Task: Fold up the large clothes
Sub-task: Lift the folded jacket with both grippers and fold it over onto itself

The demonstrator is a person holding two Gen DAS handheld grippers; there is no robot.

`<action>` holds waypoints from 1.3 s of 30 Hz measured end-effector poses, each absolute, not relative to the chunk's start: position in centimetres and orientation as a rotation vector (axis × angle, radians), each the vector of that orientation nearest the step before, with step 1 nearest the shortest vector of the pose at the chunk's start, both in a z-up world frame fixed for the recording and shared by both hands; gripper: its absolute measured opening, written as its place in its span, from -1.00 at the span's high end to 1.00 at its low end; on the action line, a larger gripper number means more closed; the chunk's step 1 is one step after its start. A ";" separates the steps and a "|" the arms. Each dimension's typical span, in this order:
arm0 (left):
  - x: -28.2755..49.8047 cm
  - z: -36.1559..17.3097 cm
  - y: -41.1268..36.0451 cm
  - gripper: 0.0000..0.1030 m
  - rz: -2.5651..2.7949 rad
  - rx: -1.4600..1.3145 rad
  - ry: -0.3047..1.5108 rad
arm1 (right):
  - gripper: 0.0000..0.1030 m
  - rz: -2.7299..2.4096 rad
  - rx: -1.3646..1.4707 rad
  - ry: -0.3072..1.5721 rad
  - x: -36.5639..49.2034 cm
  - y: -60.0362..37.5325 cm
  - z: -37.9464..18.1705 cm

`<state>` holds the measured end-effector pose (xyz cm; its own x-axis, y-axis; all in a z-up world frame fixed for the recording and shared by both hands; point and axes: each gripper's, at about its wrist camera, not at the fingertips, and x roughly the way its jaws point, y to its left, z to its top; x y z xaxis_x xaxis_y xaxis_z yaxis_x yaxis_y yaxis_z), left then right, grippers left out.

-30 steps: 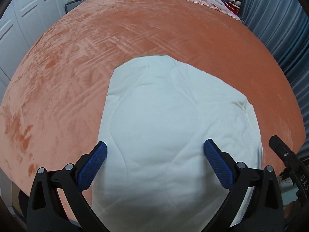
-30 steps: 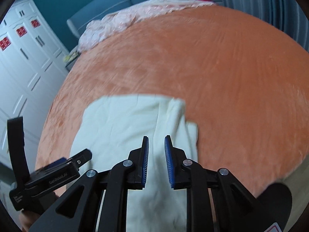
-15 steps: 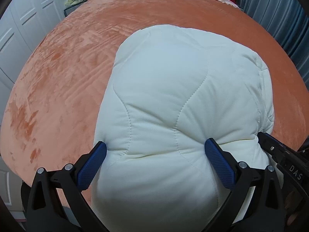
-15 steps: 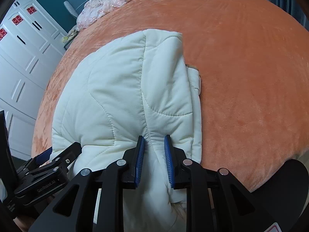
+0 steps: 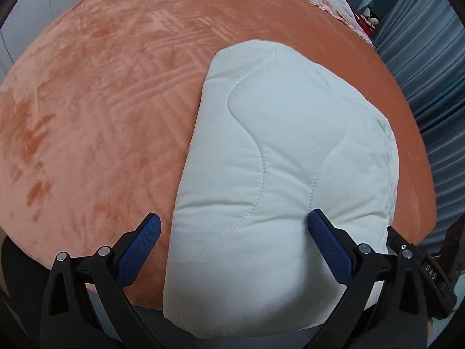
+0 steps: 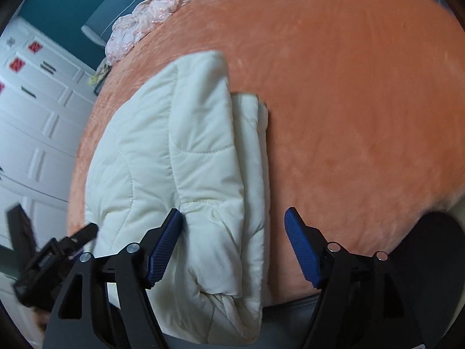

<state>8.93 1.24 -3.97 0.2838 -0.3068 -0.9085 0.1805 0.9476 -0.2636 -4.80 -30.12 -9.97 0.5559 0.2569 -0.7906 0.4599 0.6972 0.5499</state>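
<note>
A cream quilted garment point(image 5: 284, 168) lies folded in a thick bundle on the orange bed cover point(image 5: 101, 110), its near end hanging over the bed's front edge. My left gripper point(image 5: 232, 221) is open wide over the bundle's near left part; its right finger point(image 5: 328, 247) rests against the fabric and its left finger stands over the cover. My right gripper point(image 6: 232, 215) has its jaws opening, and the garment's point(image 6: 174, 151) layered right edge lies loose between them without being pinched. The left gripper's body point(image 6: 52, 256) shows at the lower left of the right wrist view.
Pink lacy bedding point(image 6: 151, 20) is heaped at the far end of the bed. White wardrobe doors point(image 6: 35, 122) stand to the left and grey-blue curtains point(image 5: 430, 67) to the right. The bed's front edge runs just beneath both grippers.
The right gripper went from shut on the garment's edge to wide apart, letting it go. The bundle came down onto the bed, and the left gripper slid towards its left side.
</note>
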 end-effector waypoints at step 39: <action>20.0 3.1 0.2 -0.37 -0.392 0.096 0.857 | 0.32 0.030 0.520 0.810 17.0 -23.1 -3.3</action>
<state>20.03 0.16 3.11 0.5886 -0.2977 -0.7516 0.3738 0.9246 -0.0735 17.00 -23.09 -3.26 0.6962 0.2200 -0.6833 0.1693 0.8747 0.4541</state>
